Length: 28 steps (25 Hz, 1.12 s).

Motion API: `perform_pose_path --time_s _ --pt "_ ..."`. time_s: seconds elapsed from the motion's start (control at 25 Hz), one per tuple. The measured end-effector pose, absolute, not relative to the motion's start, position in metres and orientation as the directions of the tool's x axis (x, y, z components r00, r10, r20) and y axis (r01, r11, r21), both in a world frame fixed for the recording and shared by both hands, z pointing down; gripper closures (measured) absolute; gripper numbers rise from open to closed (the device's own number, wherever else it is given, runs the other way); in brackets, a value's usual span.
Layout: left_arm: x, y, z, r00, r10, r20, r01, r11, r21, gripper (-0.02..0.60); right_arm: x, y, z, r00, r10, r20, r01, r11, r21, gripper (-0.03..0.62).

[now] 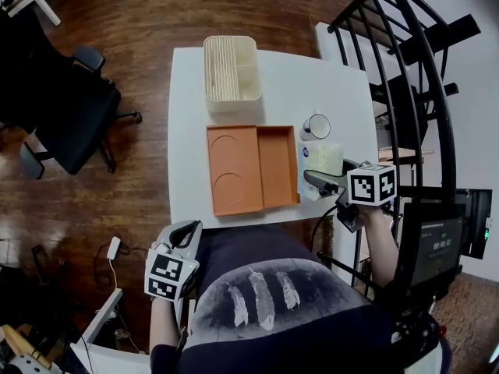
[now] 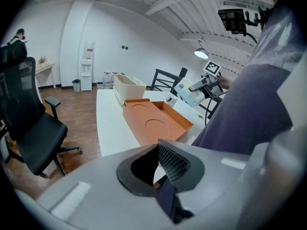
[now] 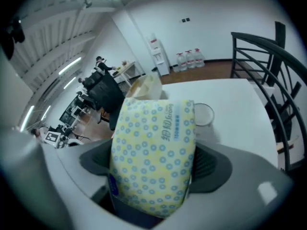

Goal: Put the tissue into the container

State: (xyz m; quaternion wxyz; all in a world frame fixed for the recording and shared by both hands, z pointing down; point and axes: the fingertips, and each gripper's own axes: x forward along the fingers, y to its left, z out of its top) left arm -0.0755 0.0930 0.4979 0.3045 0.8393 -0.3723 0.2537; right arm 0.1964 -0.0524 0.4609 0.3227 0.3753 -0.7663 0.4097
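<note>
A tissue pack (image 1: 323,160), pale yellow with blue dots, hangs just above the white table's (image 1: 189,131) right side, and my right gripper (image 1: 316,171) is shut on it. In the right gripper view the tissue pack (image 3: 153,162) fills the space between the jaws, with both pads against its sides. The cream container (image 1: 231,68) stands at the table's far edge, well beyond the pack. My left gripper (image 1: 185,236) is held low by the person's body, off the table's near left corner, shut with nothing in it. From the left gripper view, the tissue pack (image 2: 187,94) is seen lifted at the right.
An orange two-compartment tray (image 1: 249,168) lies mid-table, just left of the pack. A clear glass (image 1: 317,126) stands behind the pack. A black office chair (image 1: 70,107) is on the floor to the left, and a black metal railing (image 1: 413,76) rises on the right.
</note>
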Motion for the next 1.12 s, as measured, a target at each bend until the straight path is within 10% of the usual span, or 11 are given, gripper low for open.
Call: perform_pose_path --time_s 1.12 --pt "-0.087 0.100 0.495 0.572 -0.463 0.677 -0.790 -0.533 0.303 0.568 0.133 -0.049 0.536 -0.432 -0.200 0.879 -0.821 0.491 -0.291 0.106"
